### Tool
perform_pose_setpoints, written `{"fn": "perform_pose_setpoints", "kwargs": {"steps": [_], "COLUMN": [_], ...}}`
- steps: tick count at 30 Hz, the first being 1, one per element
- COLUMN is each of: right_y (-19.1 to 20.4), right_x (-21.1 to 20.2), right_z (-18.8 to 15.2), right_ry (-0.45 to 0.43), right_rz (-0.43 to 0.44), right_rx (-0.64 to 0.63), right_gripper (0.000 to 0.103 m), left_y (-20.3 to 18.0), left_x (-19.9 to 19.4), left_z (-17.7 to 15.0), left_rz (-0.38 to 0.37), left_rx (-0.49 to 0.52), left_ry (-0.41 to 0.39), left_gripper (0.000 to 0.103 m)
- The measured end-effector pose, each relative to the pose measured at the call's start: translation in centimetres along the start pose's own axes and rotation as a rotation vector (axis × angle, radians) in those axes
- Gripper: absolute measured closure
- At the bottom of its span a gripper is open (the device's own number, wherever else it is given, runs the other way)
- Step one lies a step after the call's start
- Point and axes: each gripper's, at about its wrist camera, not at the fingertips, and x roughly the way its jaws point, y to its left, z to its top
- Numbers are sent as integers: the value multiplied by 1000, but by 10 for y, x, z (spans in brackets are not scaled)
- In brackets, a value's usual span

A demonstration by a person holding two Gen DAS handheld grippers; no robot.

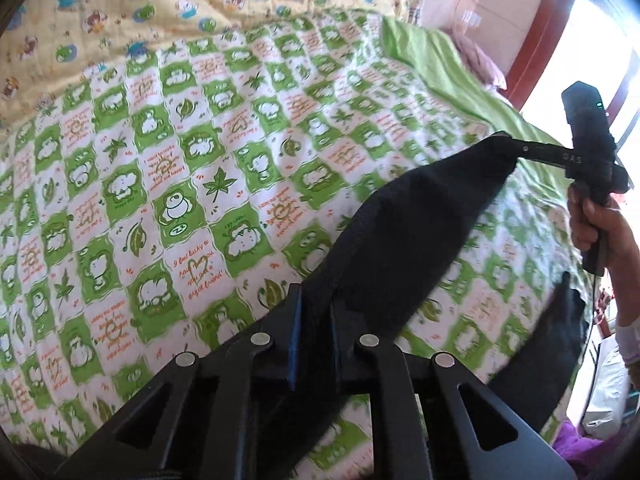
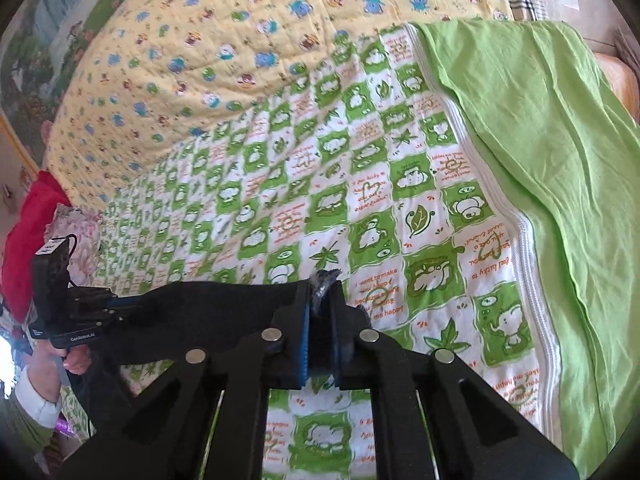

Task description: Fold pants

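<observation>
Pants [image 1: 400, 232] — dark, soft, limp — hang stretched between our tongs above the green-checked quilt [image 1: 180, 184]. Left gripper [image 1: 314, 312] and right gripper [image 2: 320, 304] are both clamped on cloth; we judge edge grips best — the slack middle will sag.

Green-checked quilt [image 1: 224, 168] on bed.

One pair of black pants [image 1: 400, 232], two grippers, perhaps three bed covers.
</observation>
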Motion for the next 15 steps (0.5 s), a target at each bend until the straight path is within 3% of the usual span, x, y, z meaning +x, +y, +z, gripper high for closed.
{"fn": "perform_pose_setpoints", "kwargs": {"steps": [6, 15], "right_y": [5, 14], "right_x": [-38, -83], "right_z": [-25, -68], "right_ry": [-60, -88], "right_rz": [86, 144], "right_rx": [-11, -22], "right_gripper": [95, 95], "left_y": [-22, -56], "left_x": [-50, -73], "left_z": [-34, -85], "left_rz": [-32, -37], "left_rx": [1, 11], "left_ry": [-60, -64], "left_gripper": [95, 96]}}
